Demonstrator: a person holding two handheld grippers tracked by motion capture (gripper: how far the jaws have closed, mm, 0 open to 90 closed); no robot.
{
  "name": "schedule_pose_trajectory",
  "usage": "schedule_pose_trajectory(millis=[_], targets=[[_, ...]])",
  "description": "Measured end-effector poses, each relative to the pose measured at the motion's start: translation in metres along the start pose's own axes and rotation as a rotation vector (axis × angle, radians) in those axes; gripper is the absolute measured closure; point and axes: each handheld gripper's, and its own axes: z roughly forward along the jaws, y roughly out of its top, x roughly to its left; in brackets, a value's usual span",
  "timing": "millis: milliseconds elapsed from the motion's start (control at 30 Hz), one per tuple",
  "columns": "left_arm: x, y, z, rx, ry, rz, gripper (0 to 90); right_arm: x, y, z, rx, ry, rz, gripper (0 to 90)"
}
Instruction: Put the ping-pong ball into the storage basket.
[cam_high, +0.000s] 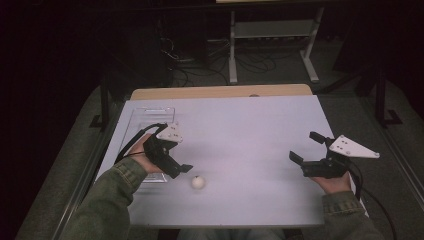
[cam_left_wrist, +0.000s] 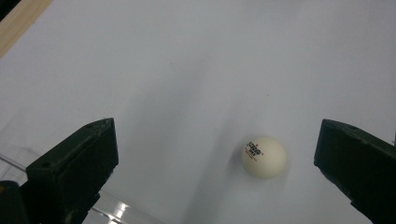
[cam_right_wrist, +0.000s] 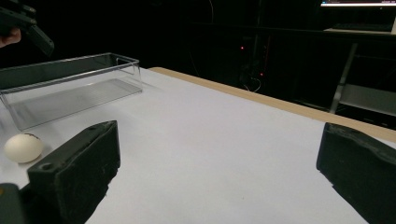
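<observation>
A clear plastic bin (cam_right_wrist: 70, 84) sat on the bench (cam_high: 240, 130) at the left, and nothing lay inside it. The white ball (cam_left_wrist: 264, 157) rested out on the bench, just beside the bin. The left tool (cam_high: 186, 169) hung over the ball, jaws spread wide. The right tool (cam_high: 306, 147) hovered well apart, wide too, gripping nothing.

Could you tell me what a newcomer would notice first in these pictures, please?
Probably the white ball lying alone on the pale table, just ahead of the open left gripper. Next, the clear plastic box at the table's left side, and the right gripper held open over the right side.
</observation>
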Motion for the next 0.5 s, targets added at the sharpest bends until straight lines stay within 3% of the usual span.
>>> schedule_pose_trajectory(millis=[500], targets=[[-0.0037,0.0088,0.0103,0.083,-0.033,0.051,0.0,-0.0004,0.0001,-0.0003,-0.002,0.000,0.001,0.0]])
